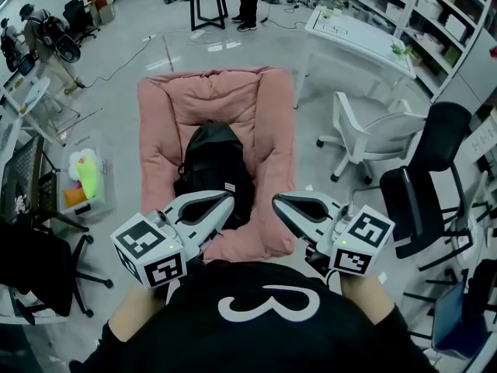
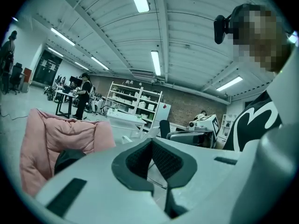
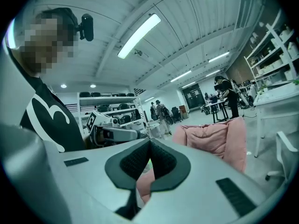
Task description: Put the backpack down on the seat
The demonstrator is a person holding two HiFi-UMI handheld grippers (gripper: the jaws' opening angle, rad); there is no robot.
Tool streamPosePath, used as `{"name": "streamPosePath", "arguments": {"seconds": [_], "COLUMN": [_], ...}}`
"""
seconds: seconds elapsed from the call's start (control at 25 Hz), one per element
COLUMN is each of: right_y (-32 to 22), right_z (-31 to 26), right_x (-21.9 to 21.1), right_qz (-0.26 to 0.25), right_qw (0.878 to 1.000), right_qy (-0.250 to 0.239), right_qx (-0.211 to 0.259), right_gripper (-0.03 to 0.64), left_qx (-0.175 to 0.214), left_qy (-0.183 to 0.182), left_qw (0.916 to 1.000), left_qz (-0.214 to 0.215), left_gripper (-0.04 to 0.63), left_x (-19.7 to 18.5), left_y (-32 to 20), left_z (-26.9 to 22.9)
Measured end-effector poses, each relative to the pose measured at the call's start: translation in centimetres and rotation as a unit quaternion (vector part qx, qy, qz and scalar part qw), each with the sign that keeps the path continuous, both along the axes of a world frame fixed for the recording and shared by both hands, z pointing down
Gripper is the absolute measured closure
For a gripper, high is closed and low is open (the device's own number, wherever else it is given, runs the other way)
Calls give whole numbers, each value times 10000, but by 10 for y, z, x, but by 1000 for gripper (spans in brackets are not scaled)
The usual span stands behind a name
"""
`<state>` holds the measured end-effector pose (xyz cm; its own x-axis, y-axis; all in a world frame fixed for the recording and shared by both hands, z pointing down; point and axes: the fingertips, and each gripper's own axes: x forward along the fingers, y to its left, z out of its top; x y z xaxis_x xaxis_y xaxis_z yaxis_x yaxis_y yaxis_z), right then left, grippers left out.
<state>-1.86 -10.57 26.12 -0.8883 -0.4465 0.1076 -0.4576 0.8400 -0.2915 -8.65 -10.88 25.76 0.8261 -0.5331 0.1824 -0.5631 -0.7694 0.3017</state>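
Black cloth backpack (image 1: 213, 165) lies in middle of soft pink cushion seat (image 1: 159, 123) on floor. I hold left gripper (image 1: 227, 200) and right gripper (image 1: 279, 202) near front edge of seat. Not touching backpack, I think; gap hard to judge from head view. Left jaws pressed together, nothing between them. Right jaws same, empty. White swivel chair (image 1: 365, 130) stands right of seat.

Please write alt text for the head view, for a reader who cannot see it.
A black backpack lies on a pink cushioned seat. Nearer the person, the left gripper and right gripper are both shut and empty.
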Motion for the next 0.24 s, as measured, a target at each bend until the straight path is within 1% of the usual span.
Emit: {"name": "streamPosePath", "arguments": {"seconds": [0.24], "right_y": [-1], "right_z": [7], "right_x": [-6], "right_qz": [-22], "right_qw": [10000], "right_qy": [-6], "right_qx": [-77], "right_gripper": [614], "left_qx": [-115], "left_qy": [-3], "left_qw": [9999], "left_qz": [55], "left_gripper": [589], "left_x": [-1], "left_y": [-2], "left_z": [9]}}
